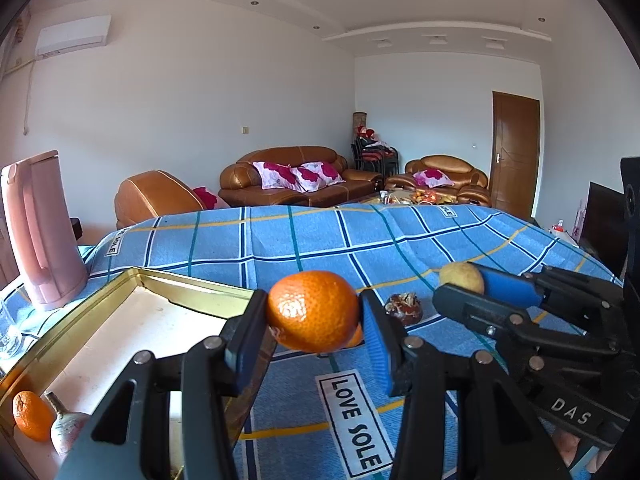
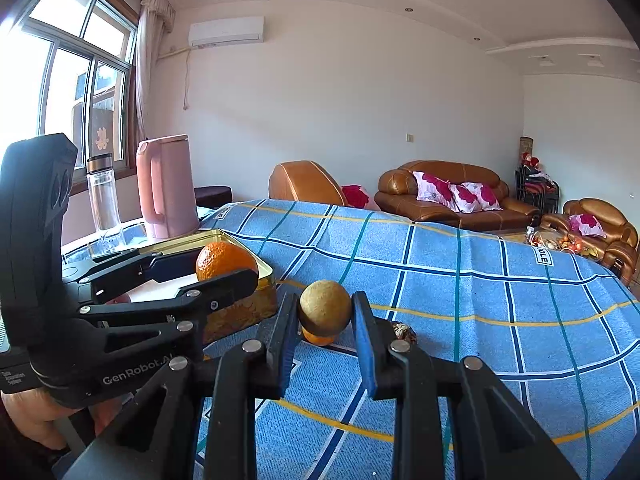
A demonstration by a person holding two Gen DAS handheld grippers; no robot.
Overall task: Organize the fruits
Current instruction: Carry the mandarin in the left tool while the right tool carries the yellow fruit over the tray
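My left gripper (image 1: pixel 314 312) is shut on an orange (image 1: pixel 313 311) and holds it above the blue checked cloth, just right of the gold tin tray (image 1: pixel 188 285). It also shows in the right wrist view (image 2: pixel 226 263). My right gripper (image 2: pixel 326 312) is shut on a yellow-brown round fruit (image 2: pixel 325 307), also held above the cloth; it shows in the left wrist view (image 1: pixel 462 278). Another orange (image 2: pixel 318 338) and a dark wrinkled fruit (image 1: pixel 404 309) lie on the cloth below. In the tray's near corner lie an orange (image 1: pixel 31 416) and a pale pointed fruit (image 1: pixel 66 426).
A pink kettle (image 1: pixel 42 232) stands at the table's far left, with a clear bottle (image 2: pixel 103 196) beside it and a glass (image 1: pixel 8 332) near the tray. Brown sofas stand beyond the table.
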